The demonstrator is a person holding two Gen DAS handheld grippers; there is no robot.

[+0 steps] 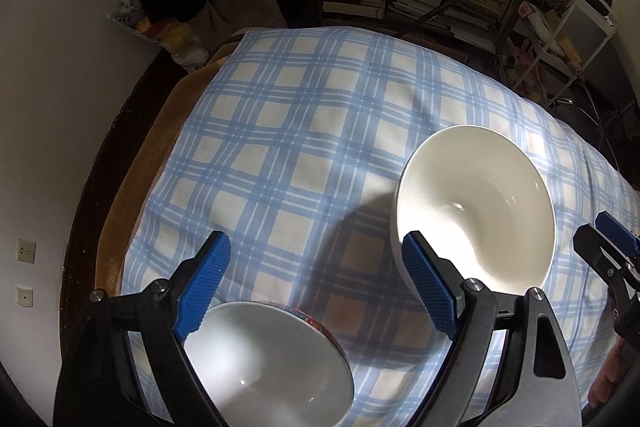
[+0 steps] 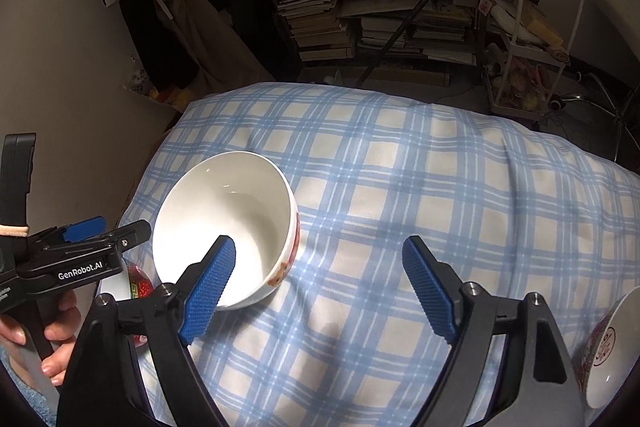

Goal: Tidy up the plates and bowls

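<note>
The left gripper (image 1: 316, 287) is hovering spread over the checked cloth (image 1: 304, 131), a white bowl (image 1: 476, 203) lying beside its right finger. The right gripper (image 2: 320, 287) is hovering spread too, its left finger crossing that bowl's rim; a red-patterned bowl (image 2: 608, 351) is sitting just right of it.

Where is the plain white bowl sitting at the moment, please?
The white bowl sits upright on the checked cloth, right of centre in the left wrist view, between the open left gripper and right gripper.

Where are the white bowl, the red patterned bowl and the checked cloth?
white bowl (image 2: 224, 223), right wrist view, inner wall.
red patterned bowl (image 1: 264, 359), left wrist view, white inside.
checked cloth (image 2: 400, 187), right wrist view, bare middle.
</note>
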